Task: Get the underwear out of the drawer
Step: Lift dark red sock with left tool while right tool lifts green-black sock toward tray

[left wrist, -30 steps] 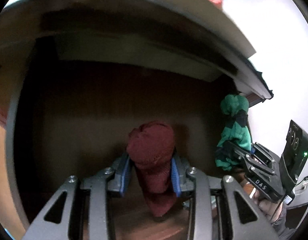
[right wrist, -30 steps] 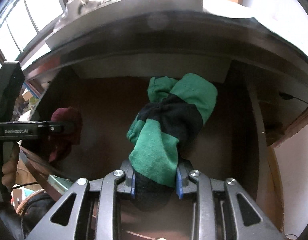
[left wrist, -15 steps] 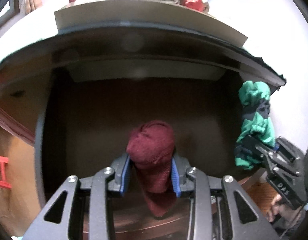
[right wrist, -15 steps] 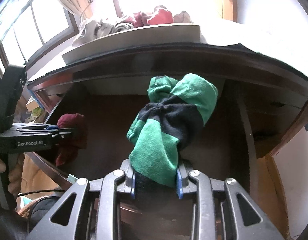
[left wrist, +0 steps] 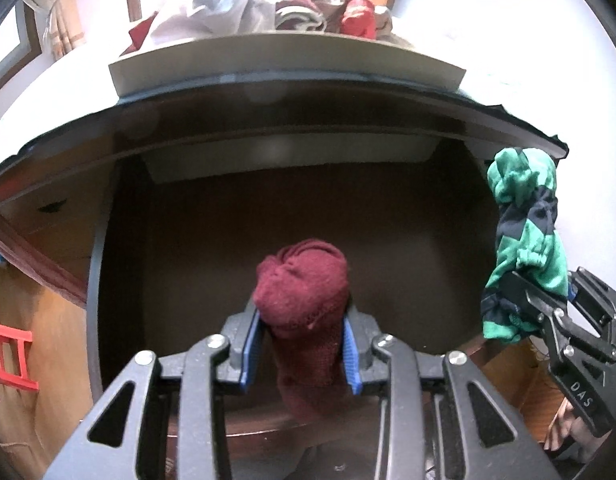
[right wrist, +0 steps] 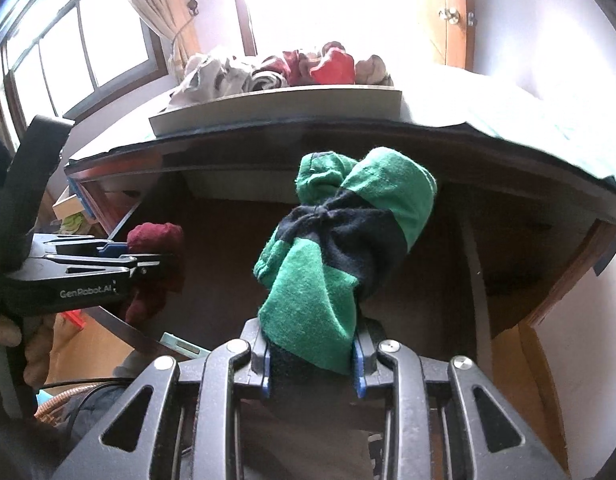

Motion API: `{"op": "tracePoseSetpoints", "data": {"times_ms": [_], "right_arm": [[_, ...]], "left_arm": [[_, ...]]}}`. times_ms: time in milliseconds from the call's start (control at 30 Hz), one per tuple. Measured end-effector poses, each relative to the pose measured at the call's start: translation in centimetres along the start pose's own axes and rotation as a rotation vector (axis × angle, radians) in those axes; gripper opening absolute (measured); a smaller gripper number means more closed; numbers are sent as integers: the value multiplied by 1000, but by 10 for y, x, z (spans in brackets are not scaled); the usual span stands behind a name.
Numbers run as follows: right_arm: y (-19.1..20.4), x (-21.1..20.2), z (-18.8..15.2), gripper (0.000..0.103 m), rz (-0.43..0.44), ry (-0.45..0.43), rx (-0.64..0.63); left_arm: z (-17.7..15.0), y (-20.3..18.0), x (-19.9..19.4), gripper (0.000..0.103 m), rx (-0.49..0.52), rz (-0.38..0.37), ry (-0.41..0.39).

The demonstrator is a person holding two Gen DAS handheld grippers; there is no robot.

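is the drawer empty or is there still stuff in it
Looks empty: the drawer shows only bare dark floor. The maroon bundle and green bundle are each gripped in a claw, lifted. The near edge is hidden.

The left gripper point(right wrist: 148, 260) has "GenRobot.AI" on its side, and the right gripper point(left wrist: 527, 300) says "DAS".

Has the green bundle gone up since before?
Yes. The green and black underwear, clamped in the right gripper, has risen: the tray on the tabletop now shows far more above it.
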State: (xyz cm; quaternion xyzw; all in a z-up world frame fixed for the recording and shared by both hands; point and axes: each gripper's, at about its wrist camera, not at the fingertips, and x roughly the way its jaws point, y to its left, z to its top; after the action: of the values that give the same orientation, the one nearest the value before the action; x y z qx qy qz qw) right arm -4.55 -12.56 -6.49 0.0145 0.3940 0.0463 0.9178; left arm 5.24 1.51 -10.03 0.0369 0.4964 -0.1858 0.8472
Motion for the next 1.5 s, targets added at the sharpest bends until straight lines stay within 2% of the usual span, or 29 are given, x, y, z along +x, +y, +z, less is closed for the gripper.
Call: {"op": "tracePoseSetpoints", "data": {"times_ms": [300,1067,1500], "right_arm": [[1,-15,3,31,-9,-42,-12],[-5,-40,24,31,-37,-125,-15],[-6,-45,50,31,-44,-177,-25]], "left_arm": [[7,1,-14,33,11,-52,-19],[40,-32,-33,33,63,-97,-89],[68,-39,-44,33,105,-68,-161]]}}
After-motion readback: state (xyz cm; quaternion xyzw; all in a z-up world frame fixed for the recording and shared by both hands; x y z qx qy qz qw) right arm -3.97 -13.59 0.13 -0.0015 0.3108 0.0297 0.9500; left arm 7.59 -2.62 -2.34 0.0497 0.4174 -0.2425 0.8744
